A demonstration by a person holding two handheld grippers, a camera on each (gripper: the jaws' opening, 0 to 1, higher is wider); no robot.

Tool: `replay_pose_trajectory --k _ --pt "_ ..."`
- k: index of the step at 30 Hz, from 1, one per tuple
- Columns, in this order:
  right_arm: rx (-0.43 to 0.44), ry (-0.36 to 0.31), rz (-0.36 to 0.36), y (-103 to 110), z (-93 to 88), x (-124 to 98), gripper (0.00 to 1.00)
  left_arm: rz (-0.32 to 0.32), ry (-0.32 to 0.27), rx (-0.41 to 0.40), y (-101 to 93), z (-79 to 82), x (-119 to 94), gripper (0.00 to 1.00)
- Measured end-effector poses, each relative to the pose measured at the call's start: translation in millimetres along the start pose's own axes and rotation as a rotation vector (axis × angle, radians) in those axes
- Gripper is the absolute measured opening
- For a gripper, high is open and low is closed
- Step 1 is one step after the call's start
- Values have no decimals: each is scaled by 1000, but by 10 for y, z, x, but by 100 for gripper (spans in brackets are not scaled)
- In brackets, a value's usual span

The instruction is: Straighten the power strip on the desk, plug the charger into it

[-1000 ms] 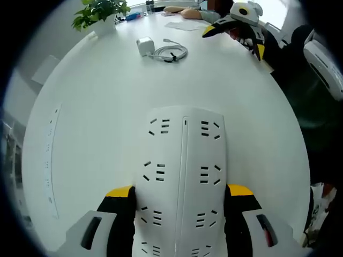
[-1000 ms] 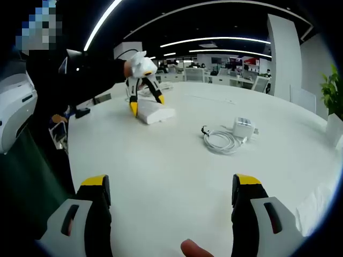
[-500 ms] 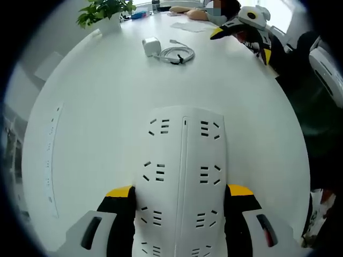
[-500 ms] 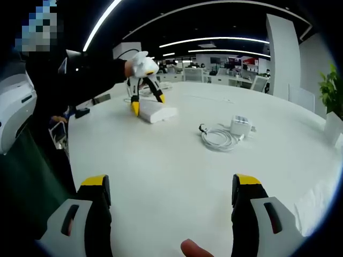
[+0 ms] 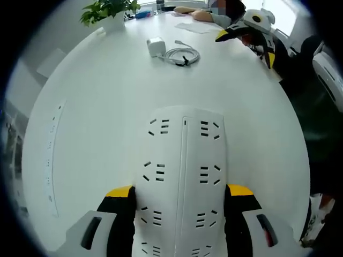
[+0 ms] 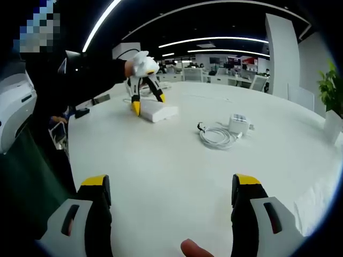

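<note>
Jaws of my left gripper [image 5: 179, 195] are pinched on the power strip [image 5: 182, 176], one yellow-tipped jaw against each long side near its close end. Strip runs straight away from that camera along the jaw line, sockets facing up, lying on the white desk [image 5: 107, 107]. From the right gripper view I see the same left gripper [image 6: 146, 101] standing over the strip [image 6: 156, 111], tips down at its sides, near the far left part of the desk.

My right gripper [image 6: 171, 195] has its jaws spread wide, nothing between them, hovering over bare desk. It also shows in the left gripper view at the desk's far right edge [image 5: 249, 35], jaws apart.

Charger [image 5: 156, 46] sits on the desk with its coiled cable [image 5: 182, 54] just beside it, touching, well apart from the strip and from both grippers. A potted plant [image 5: 110, 12] stands at the far edge.
</note>
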State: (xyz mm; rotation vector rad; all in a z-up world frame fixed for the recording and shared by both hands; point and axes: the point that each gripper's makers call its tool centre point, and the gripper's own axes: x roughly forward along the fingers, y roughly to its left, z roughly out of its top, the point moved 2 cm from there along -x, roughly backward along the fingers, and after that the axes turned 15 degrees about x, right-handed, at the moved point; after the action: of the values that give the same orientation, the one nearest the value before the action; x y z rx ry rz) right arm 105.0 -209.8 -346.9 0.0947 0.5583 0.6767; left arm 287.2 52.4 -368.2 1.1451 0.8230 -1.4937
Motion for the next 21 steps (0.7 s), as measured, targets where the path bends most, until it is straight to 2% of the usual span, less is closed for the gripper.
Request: replay_pose_trajectory --k 21 --pt "-5 3 12 12 15 23 93 12 -27 -24 61 77 29 67"
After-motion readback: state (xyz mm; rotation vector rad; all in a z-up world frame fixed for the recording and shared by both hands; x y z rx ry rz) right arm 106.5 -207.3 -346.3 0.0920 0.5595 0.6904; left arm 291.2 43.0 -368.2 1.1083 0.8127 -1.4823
